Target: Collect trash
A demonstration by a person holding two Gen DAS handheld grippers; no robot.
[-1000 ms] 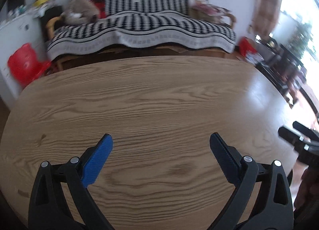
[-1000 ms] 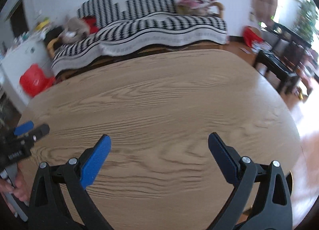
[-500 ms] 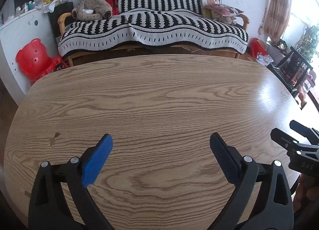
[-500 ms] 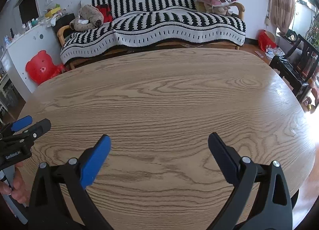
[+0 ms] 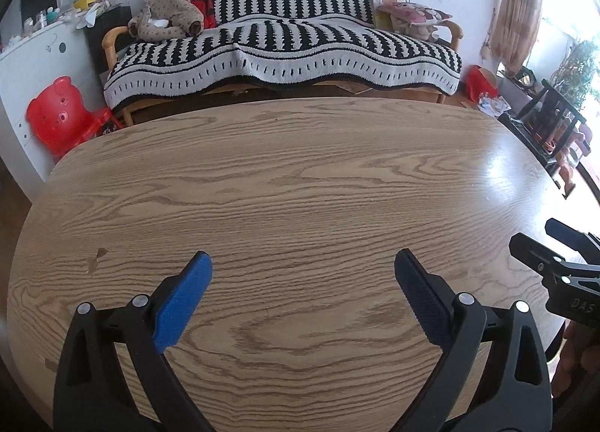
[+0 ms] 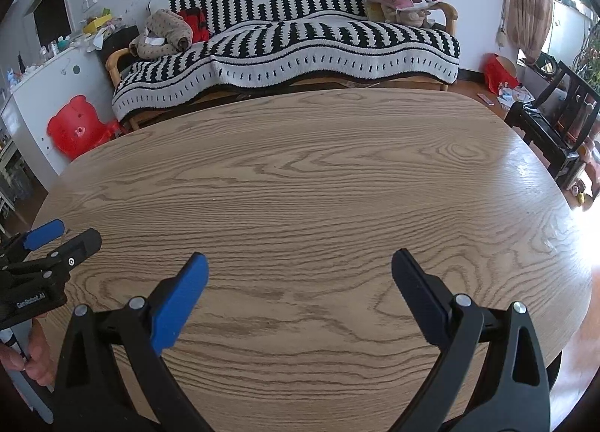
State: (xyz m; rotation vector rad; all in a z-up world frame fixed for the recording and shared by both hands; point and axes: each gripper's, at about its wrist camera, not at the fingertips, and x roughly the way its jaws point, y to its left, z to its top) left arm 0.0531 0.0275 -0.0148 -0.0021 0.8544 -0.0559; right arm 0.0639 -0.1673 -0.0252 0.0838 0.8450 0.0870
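Views steadied, sharper; left tongs (image 5: 302, 257), right tongs (image 6: 298, 259) agape, empty; table (image 5: 300, 177) near edge cropped.

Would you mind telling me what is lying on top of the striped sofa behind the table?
On the sofa lie a brown stuffed toy and a red item at its left end, and printed cushions at its right. The striped cover hides the seat beneath.

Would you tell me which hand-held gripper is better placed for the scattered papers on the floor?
Probably the right hand-held gripper: open, empty, and on the side of the papers; the left hand-held gripper is farther away.
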